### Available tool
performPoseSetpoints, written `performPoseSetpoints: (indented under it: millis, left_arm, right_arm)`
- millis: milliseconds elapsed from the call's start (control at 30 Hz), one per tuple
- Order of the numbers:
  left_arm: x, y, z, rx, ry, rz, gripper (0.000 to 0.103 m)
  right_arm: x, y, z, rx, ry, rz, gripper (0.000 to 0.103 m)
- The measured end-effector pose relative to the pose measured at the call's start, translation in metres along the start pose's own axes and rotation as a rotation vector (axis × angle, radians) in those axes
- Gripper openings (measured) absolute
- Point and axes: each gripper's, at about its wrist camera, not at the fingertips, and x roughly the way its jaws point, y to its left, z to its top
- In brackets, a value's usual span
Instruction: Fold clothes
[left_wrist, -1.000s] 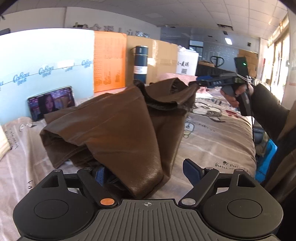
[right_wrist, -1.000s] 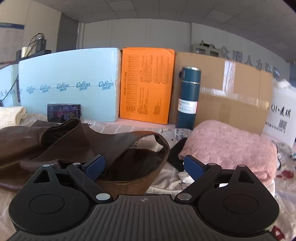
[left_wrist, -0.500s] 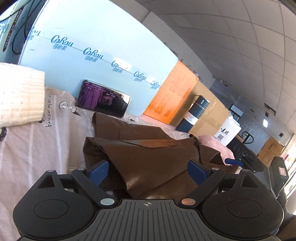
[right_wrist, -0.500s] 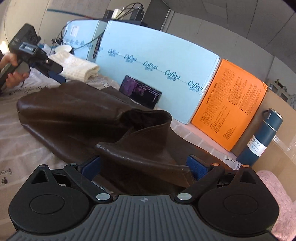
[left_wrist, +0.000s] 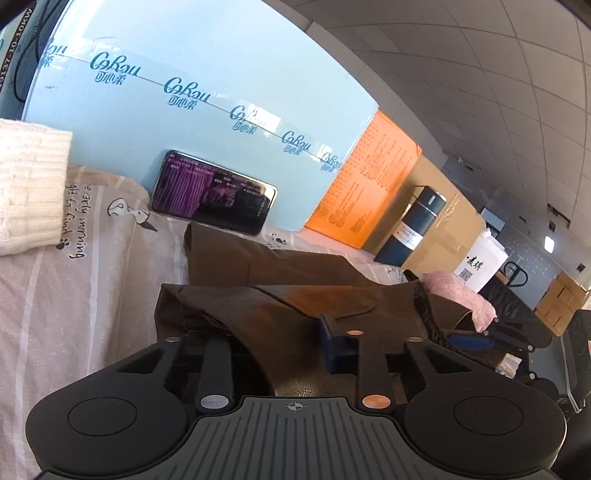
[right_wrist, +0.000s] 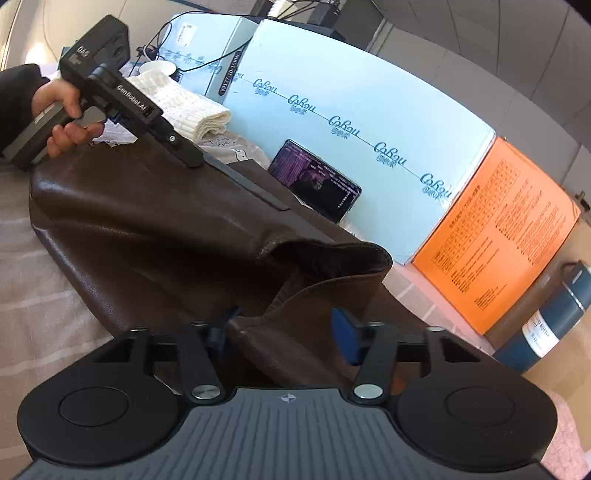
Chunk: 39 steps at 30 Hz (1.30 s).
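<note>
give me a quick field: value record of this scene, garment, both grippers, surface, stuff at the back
garment: brown leather-look garment, partly folded, lying on the bed sheet
left gripper: jaws closed in on a fold of the garment
right gripper: jaws part closed around the garment's edge
hand: holds the left gripper's handle
back row: light blue box, phone leaning on it, orange box, dark blue flask
other clothes: cream knit, pink knit
</note>
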Motion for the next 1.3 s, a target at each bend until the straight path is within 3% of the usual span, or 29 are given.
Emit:
performPoseSetpoints:
  millis: [33, 133, 233, 400, 600, 767, 867, 900, 967, 1000, 1067, 1300]
  left_arm:
    - [-0.003, -0.002, 0.001, 0.006, -0.019, -0.012, 0.014]
    - [-0.017, -0.011, 0.008, 0.021, -0.091, -0.053, 0.008]
    - [-0.035, -0.023, 0.015, 0.026, -0.18, -0.12, 0.006]
    - [-0.07, -0.045, 0.012, 0.024, -0.29, -0.319, 0.006]
    - [-0.109, -0.075, -0.016, 0.114, -0.301, -0.507, 0.006]
    - [-0.134, -0.093, -0.052, 0.145, -0.251, -0.6, 0.006]
    - [-0.144, -0.101, -0.073, 0.148, -0.226, -0.603, 0.006]
    - [-0.145, -0.102, -0.077, 0.146, -0.222, -0.591, 0.006]
    - [-0.145, -0.103, -0.084, 0.139, -0.209, -0.574, 0.006]
    - [-0.145, -0.103, -0.087, 0.136, -0.201, -0.566, 0.006]
    - [-0.143, -0.1, -0.094, 0.126, -0.176, -0.548, 0.006]
    - [-0.139, -0.089, -0.119, 0.064, -0.112, -0.471, 0.007]
  right_arm:
    - [-0.001, -0.003, -0.002, 0.01, 0.002, -0.007, 0.024]
    - [-0.014, -0.013, -0.004, 0.04, -0.022, -0.042, 0.012]
    - [-0.038, -0.024, -0.005, 0.088, -0.08, -0.101, 0.008]
    - [-0.095, -0.038, -0.013, 0.176, -0.195, -0.2, 0.007]
    - [-0.169, -0.029, -0.043, 0.265, -0.283, -0.285, 0.007]
    - [-0.209, -0.009, -0.071, 0.335, -0.294, -0.333, 0.007]
    - [-0.222, 0.0, -0.088, 0.414, -0.299, -0.326, 0.007]
    - [-0.224, 0.003, -0.093, 0.448, -0.301, -0.308, 0.011]
    - [-0.22, 0.012, -0.101, 0.511, -0.303, -0.274, 0.047]
    - [-0.215, 0.017, -0.104, 0.546, -0.299, -0.248, 0.072]
    - [-0.204, 0.027, -0.112, 0.622, -0.279, -0.207, 0.075]
    - [-0.183, 0.029, -0.127, 0.871, -0.161, -0.295, 0.072]
